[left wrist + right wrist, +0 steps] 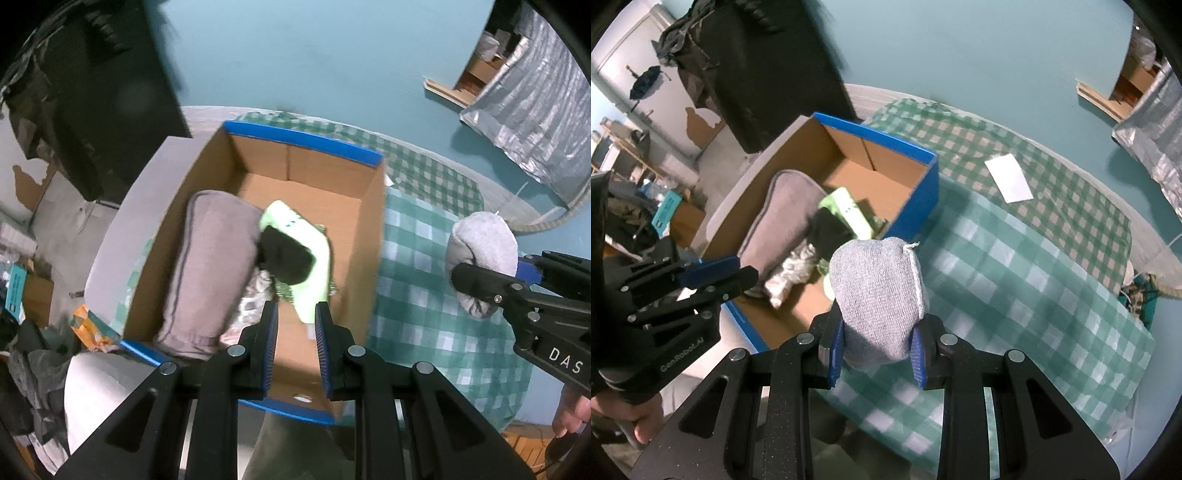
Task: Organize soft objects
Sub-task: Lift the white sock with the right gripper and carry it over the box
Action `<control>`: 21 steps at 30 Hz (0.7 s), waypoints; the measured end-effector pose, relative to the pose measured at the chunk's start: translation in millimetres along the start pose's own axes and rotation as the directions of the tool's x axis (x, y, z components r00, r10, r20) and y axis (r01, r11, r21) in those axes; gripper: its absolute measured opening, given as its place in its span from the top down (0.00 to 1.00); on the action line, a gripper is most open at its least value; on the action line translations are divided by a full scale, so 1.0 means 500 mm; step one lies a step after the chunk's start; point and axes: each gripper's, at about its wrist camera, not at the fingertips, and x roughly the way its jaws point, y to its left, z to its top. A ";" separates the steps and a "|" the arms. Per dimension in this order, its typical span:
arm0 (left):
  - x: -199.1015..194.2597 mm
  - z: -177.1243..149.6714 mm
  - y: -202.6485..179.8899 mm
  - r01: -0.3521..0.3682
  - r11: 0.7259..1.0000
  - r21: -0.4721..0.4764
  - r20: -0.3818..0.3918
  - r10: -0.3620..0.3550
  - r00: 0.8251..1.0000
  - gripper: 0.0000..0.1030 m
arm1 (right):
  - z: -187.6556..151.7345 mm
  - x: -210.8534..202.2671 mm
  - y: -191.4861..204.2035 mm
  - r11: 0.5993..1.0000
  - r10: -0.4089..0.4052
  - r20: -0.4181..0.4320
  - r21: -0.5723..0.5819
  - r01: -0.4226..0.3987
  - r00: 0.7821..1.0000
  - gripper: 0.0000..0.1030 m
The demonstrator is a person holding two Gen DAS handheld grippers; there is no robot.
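Note:
A blue-edged cardboard box (295,138) (929,192) stands on the checked cloth. In it lie a folded grey garment (210,273) (783,221), a light green item (308,254) (849,212) and a black soft item (286,258) (827,230). My left gripper (295,317) (714,275) is open and empty above the box's near end. My right gripper (879,349) (476,280) is shut on a rolled grey sock (877,295) (484,247), held above the cloth right of the box.
A green checked cloth (1015,280) (421,306) covers the round table. A white paper (1008,177) lies on it at the back. A dark cabinet (110,92) stands behind the box. Clutter fills the floor to the left (33,291).

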 end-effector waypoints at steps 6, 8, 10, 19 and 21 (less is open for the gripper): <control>-0.003 0.004 0.052 -0.017 1.000 -0.024 0.005 0.017 1.000 0.80 | 0.023 0.021 0.038 1.000 0.007 -0.005 -0.019 -0.007 1.000 0.73; -0.003 0.006 0.065 -0.023 0.999 -0.029 0.006 0.023 1.000 0.80 | 0.033 0.028 0.052 1.000 0.012 -0.008 -0.024 -0.012 1.000 0.73; -0.003 0.008 0.079 -0.027 0.999 -0.034 0.005 0.027 1.000 0.80 | 0.041 0.035 0.064 0.999 0.013 -0.009 -0.031 -0.014 1.000 0.73; 0.003 0.017 0.141 -0.044 0.997 -0.056 0.005 0.044 0.999 0.80 | 0.078 0.073 0.113 0.999 0.017 -0.025 -0.049 -0.018 1.000 0.73; 0.005 0.020 0.154 -0.046 0.997 -0.059 0.006 0.047 0.999 0.80 | 0.086 0.082 0.124 0.998 0.014 -0.030 -0.054 -0.016 0.999 0.73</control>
